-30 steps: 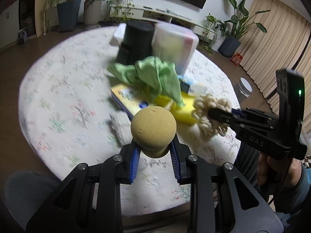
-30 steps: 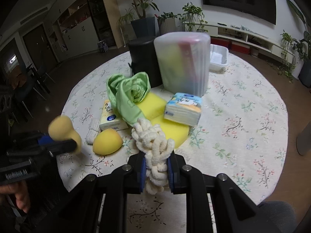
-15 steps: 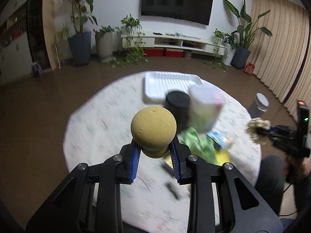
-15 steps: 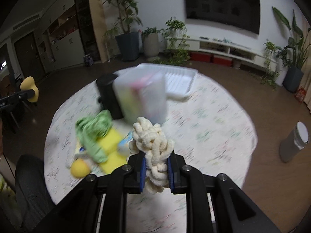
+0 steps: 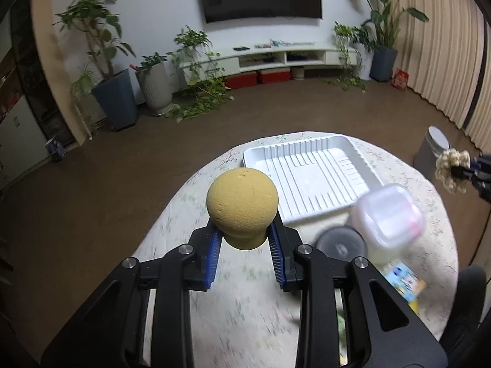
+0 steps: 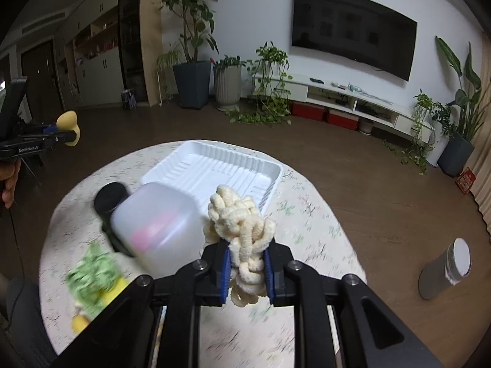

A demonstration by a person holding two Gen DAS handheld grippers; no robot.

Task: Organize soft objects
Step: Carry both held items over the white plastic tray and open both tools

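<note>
My left gripper (image 5: 245, 239) is shut on a mustard-yellow makeup sponge (image 5: 242, 205) and holds it high above the round table. It also shows in the right wrist view (image 6: 69, 128) at far left. My right gripper (image 6: 245, 263) is shut on a cream knotted rope bundle (image 6: 239, 224), also raised above the table; the bundle shows in the left wrist view (image 5: 451, 168) at far right. An empty white ribbed tray (image 5: 310, 174) lies at the table's far side, also in the right wrist view (image 6: 214, 168). A green cloth (image 6: 92, 273) lies blurred on the near left.
A translucent plastic container (image 6: 156, 224) and a black cylinder (image 6: 110, 199) stand near the tray's front edge. A small tissue pack (image 5: 405, 279) lies near the table's right. A grey bin (image 6: 445, 270) stands on the floor to the right. Plants and a TV console line the back wall.
Both grippers have lifted up and back from the pile, carrying the sponge and the rope bundle. The views now look over the container toward the white tray.
</note>
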